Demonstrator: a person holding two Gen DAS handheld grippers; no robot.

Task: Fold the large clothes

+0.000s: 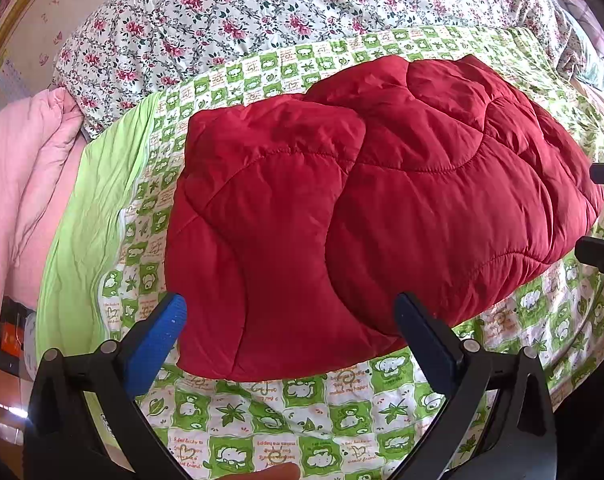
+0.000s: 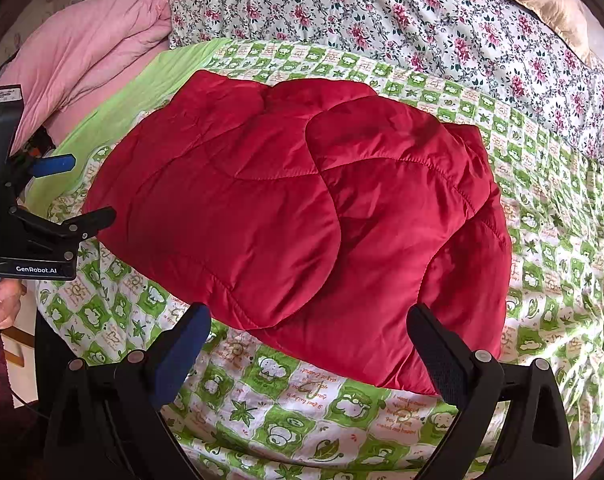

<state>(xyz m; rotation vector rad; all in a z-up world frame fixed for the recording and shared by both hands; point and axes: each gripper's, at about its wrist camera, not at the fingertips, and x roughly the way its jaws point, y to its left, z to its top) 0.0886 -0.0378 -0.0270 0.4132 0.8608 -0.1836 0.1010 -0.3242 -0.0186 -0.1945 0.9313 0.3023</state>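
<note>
A red quilted padded jacket lies folded into a compact bundle on the green-and-white cartoon bedsheet; it also shows in the right wrist view. My left gripper is open and empty, its fingers straddling the jacket's near edge just above it. It also shows at the left edge of the right wrist view, beside the jacket's left end. My right gripper is open and empty at the jacket's near edge. Its fingertips show at the right edge of the left wrist view.
A floral duvet lies behind the jacket. A pink quilt is bunched at the left, next to a plain green sheet strip. The bed's left edge drops to a floor with dark objects.
</note>
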